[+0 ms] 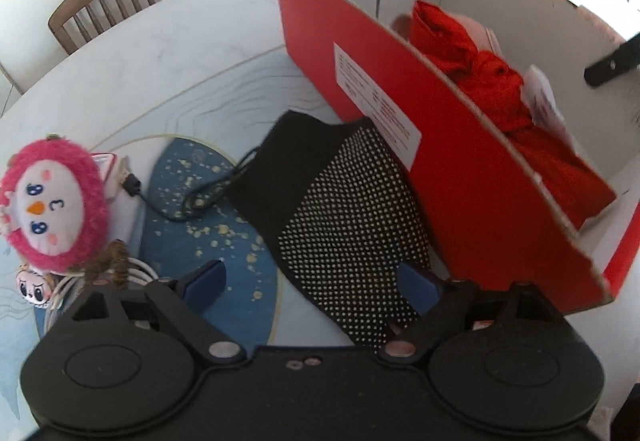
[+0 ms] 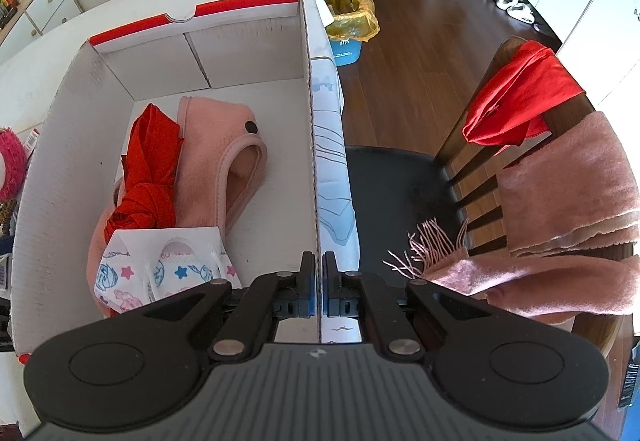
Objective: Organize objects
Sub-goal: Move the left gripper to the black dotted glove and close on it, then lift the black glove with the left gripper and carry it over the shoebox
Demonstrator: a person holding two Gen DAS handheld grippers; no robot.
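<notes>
A red cardboard box [image 1: 400, 129] stands on the table; its white inside shows in the right wrist view [image 2: 248, 61]. Inside lie a red cloth [image 2: 150, 169], a pink slipper [image 2: 224, 157] and a white printed packet [image 2: 160, 261]. My left gripper [image 1: 316, 281] is open, its blue pads either side of a black dotted fabric piece [image 1: 344, 209] lying against the box's outer wall. My right gripper [image 2: 319, 281] is shut on the box's right wall [image 2: 310, 121], at its top edge.
A pink plush toy [image 1: 52, 201], a black cable [image 1: 192, 193] and white cords [image 1: 120, 273] lie on the blue-patterned mat [image 1: 208, 221]. A chair [image 2: 400, 181] with red cloth [image 2: 516, 97] and pink scarf [image 2: 560, 209] stands right of the table. A bin [image 2: 348, 17] stands beyond.
</notes>
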